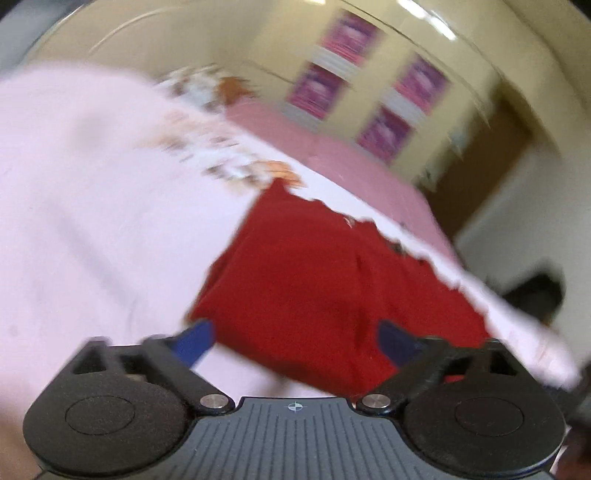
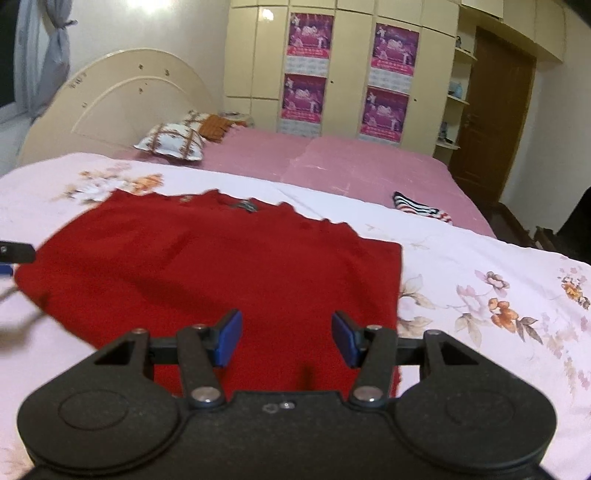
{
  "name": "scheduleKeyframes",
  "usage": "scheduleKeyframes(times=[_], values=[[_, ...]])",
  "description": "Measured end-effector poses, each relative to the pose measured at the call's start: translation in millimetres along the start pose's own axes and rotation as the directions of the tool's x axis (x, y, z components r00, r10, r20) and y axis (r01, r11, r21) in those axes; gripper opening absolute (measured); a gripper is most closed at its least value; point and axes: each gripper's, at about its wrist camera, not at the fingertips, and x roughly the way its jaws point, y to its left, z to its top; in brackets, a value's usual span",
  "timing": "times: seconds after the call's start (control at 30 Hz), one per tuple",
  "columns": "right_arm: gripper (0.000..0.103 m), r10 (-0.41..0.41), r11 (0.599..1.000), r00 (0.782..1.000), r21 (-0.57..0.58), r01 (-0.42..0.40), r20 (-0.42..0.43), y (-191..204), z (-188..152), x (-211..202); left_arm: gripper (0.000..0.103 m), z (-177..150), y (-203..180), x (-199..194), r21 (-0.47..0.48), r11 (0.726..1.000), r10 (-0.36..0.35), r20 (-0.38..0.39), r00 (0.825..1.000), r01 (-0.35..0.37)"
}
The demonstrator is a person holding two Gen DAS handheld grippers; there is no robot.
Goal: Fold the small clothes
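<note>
Left wrist view, blurry: one red shirt (image 1: 325,280) lies on the flowery bed sheet (image 1: 92,206). The left gripper (image 1: 295,341) has its two fingers wide apart over the shirt's near edge, holding nothing.

Right wrist view: the same one red shirt (image 2: 207,266) lies flat on the sheet (image 2: 480,266). The right gripper (image 2: 287,338) has its two fingers half apart above the shirt, holding nothing. One striped cloth (image 2: 421,208) lies beyond the shirt, and four posters (image 2: 347,74) hang far behind it.

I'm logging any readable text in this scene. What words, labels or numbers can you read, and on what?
None can be read.
Four pink posters on the wardrobe doors: print too small and blurred.
Dark neck label on the red garment: too small.
</note>
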Motion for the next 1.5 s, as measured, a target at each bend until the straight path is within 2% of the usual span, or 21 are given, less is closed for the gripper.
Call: scheduleKeyframes(times=[0.03,0.1,0.13,0.27,0.37,0.43,0.47,0.5,0.57,0.6,0.77,0.8,0.83,0.87,0.93,1.03,1.1,1.17,1.3,1.4,1.5], values=[[0.052,0.016,1.000,1.000,0.004,-0.017,0.003,4,0,-3,0.087,-7,10,-4,-0.078,0.997,-0.019,0.006,1.000,0.020],[0.052,0.049,0.999,0.999,0.020,-0.049,0.006,11,0,-6,0.086,-18,22,2,-0.176,0.984,-0.034,-0.024,0.999,0.030],[0.052,0.060,0.998,0.998,0.023,-0.060,0.005,15,0,-7,0.080,-21,28,8,-0.227,0.973,-0.052,-0.038,0.998,0.042],[0.052,0.089,0.996,0.996,0.009,-0.089,0.005,31,1,-10,0.076,-22,44,26,-0.353,0.930,-0.099,0.031,0.995,0.103],[0.052,0.104,0.995,0.995,0.002,-0.104,0.002,36,3,-7,0.058,-18,53,46,-0.397,0.911,-0.088,0.081,0.993,0.114],[0.051,0.109,0.994,0.994,0.001,-0.109,0.001,40,6,-1,0.039,-16,55,62,-0.424,0.898,-0.083,0.101,0.991,0.118],[0.051,0.111,0.994,0.994,0.001,-0.111,0.002,41,8,1,0.037,-12,57,70,-0.430,0.895,-0.087,0.100,0.991,0.122],[0.047,0.121,0.993,0.993,0.005,-0.121,0.003,42,10,5,0.036,-8,57,78,-0.427,0.895,-0.097,0.103,0.990,0.132],[0.022,0.148,0.989,0.989,0.019,-0.148,0.004,44,15,14,0.036,0,52,94,-0.406,0.902,-0.117,0.095,0.989,0.146],[0.003,0.160,0.987,0.987,0.030,-0.160,-0.006,44,18,21,0.036,5,49,102,-0.394,0.907,-0.124,0.085,0.989,0.147],[0.002,0.157,0.987,0.988,0.048,-0.156,-0.015,52,31,58,0.036,38,43,139,-0.362,0.916,-0.175,0.032,0.984,0.175],[0.002,0.155,0.986,0.988,0.058,-0.154,-0.017,52,33,66,0.031,44,41,142,-0.340,0.925,-0.173,0.023,0.985,0.171],[0.002,0.155,0.986,0.988,0.066,-0.153,-0.019,53,34,72,0.018,48,39,144,-0.323,0.932,-0.169,0.011,0.986,0.163],[0.002,0.160,0.984,0.987,0.077,-0.158,-0.024,54,35,78,0.018,51,39,145,-0.320,0.933,-0.170,0.004,0.985,0.163],[0.002,0.164,0.984,0.986,0.081,-0.161,-0.031,57,36,86,0.016,57,38,133,-0.318,0.919,-0.231,0.050,0.972,0.235],[0.002,0.155,0.986,0.988,0.071,-0.153,-0.021,60,35,90,0.016,62,29,120,-0.256,0.928,-0.257,0.081,0.963,0.269],[0.002,0.168,0.983,0.986,0.082,-0.165,-0.027,59,31,94,0.016,62,30,123,-0.232,0.944,-0.228,0.065,0.972,0.237],[0.002,0.183,0.979,0.982,0.094,-0.178,-0.044,59,26,100,0.016,57,42,136,-0.251,0.951,-0.182,0.009,0.983,0.178],[0.001,0.161,0.987,0.986,0.028,-0.160,-0.053,67,20,103,0.016,58,48,135,-0.266,0.946,-0.193,0.001,0.981,0.186],[0.001,0.145,0.989,0.988,-0.001,-0.145,-0.048,69,19,102,0.016,75,21,120,-0.231,0.931,-0.278,0.053,0.959,0.283],[0.001,0.158,0.986,0.986,0.059,-0.156,-0.042,63,18,102,0.016,96,-38,103,-0.123,0.910,-0.393,0.045,0.919,0.395]])
